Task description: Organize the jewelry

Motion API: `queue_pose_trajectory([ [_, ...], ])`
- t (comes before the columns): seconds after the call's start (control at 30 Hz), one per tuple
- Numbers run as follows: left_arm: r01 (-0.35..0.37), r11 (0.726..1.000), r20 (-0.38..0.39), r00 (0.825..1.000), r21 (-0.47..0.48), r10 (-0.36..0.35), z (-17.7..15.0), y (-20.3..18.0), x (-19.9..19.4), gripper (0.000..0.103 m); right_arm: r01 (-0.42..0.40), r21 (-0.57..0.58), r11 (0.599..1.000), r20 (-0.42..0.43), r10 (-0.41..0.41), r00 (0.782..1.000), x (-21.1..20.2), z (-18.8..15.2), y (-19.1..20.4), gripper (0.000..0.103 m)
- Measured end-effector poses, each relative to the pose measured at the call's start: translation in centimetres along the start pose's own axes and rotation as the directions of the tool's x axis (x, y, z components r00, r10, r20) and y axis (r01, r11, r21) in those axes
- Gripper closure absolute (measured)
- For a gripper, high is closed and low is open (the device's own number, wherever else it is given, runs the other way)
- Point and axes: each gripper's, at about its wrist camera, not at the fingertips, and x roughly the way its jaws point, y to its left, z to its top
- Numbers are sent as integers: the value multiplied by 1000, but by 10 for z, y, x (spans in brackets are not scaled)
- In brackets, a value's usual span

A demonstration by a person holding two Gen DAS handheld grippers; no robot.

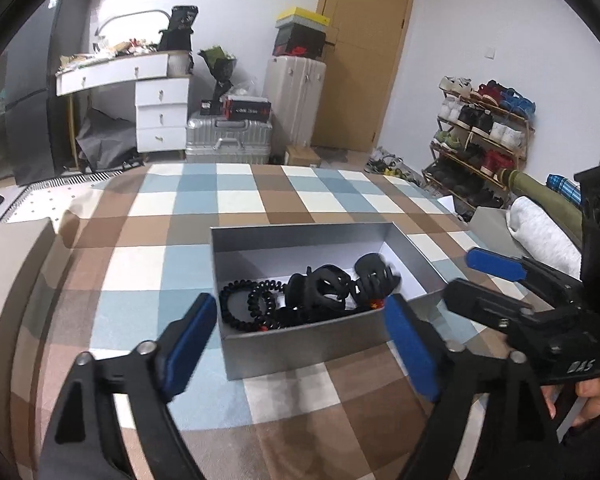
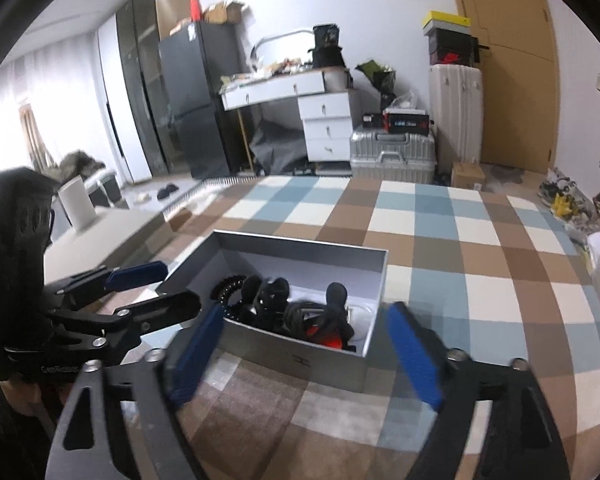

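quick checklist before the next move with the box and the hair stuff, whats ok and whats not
1. Left gripper open, nothing between its pads: ok.
2. Right gripper open, nothing held: ok.
3. Grey box upright, lid off, on the checked cloth: ok.
4. Hair claws and coiled hair ties all inside the box: ok.
5. Items lying apart for a clean pick: not ok, they overlap in a tangle.
6. What the red piece in the box is: cannot tell.
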Motion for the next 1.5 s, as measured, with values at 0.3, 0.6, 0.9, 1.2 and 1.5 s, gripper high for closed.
queue_pose_trajectory([
  [0.3, -71, 997, 55, 996, 23, 70, -12, -3, -8, 1, -19, 38, 999, 67, 16, 998, -21, -17, -14, 0],
  [0.6, -115, 991, 65, 992, 67, 110, -18, -7, -6, 1, -29, 51, 998, 145, 21, 989, -37, -37, -22, 0],
  [0.9, -140, 986, 73, 988, 88, 134, -22, -9, -6, 1, -20, 22, 1000, 191, 16, 981, -42, -39, -17, 0],
  [1.2, -141, 987, 63, 989, 71, 137, -22, -7, -6, 1, -4, 0, 1000, 200, 4, 980, -43, -40, -13, 0],
  [1.5, -142, 987, 64, 988, 78, 137, -23, -8, -6, 1, 5, -6, 1000, 198, -4, 980, -42, -40, -13, 0],
])
